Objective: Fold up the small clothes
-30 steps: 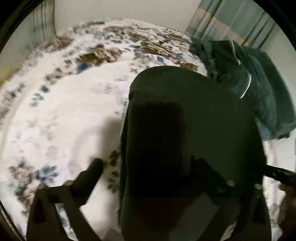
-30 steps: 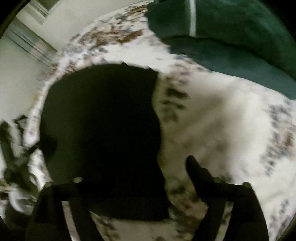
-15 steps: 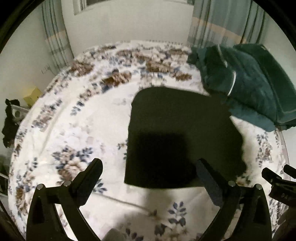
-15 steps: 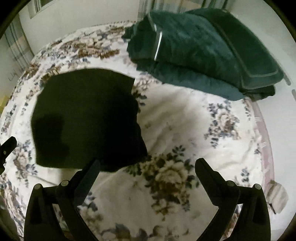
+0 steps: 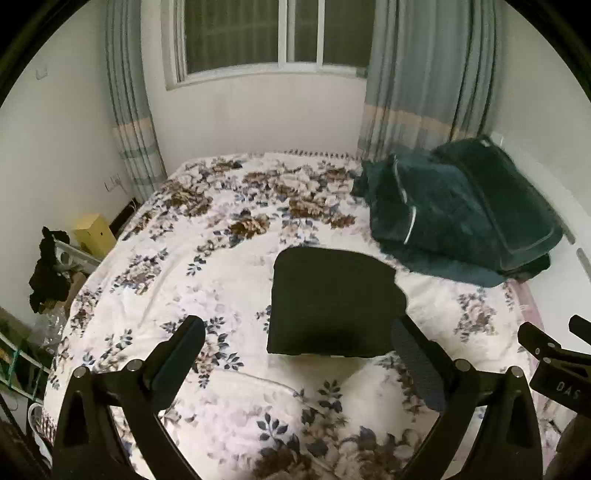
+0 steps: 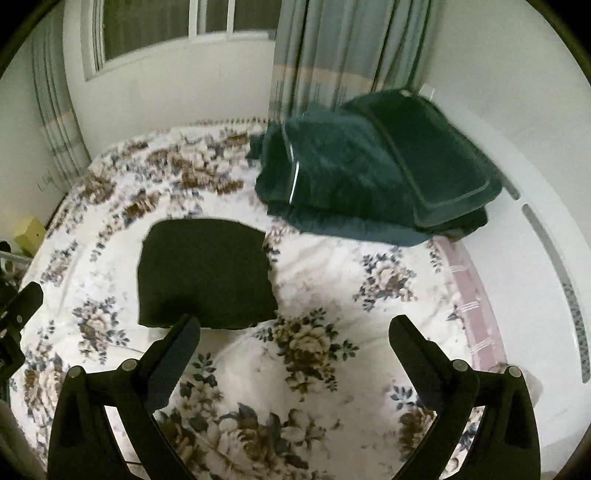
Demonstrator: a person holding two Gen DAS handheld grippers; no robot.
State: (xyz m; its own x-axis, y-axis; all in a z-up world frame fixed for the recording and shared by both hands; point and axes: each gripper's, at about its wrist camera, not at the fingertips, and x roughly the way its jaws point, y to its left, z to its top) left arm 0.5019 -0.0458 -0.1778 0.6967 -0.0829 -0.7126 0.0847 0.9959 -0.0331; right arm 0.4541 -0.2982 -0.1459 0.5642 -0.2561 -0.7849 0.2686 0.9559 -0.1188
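Folded dark garment (image 5: 334, 302) flat on floral bed (image 5: 207, 273), centre frame, ahead of empty wide-open left tongs (image 5: 297, 345); left of right tongs (image 6: 293, 338), likewise agape, just widened

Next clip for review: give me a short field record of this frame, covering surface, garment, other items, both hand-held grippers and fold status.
surface: bed with a flowered cover
garment: dark cloth, folded into a flat rectangle, lying alone on the cover
other items: pile of dark green bedding at the far right corner, apart from the cloth; window with curtains behind
left hand-held gripper: open, holds nothing, above the bed
right hand-held gripper: open, holds nothing; jaws have just been opening
fold status: cloth looks folded and released
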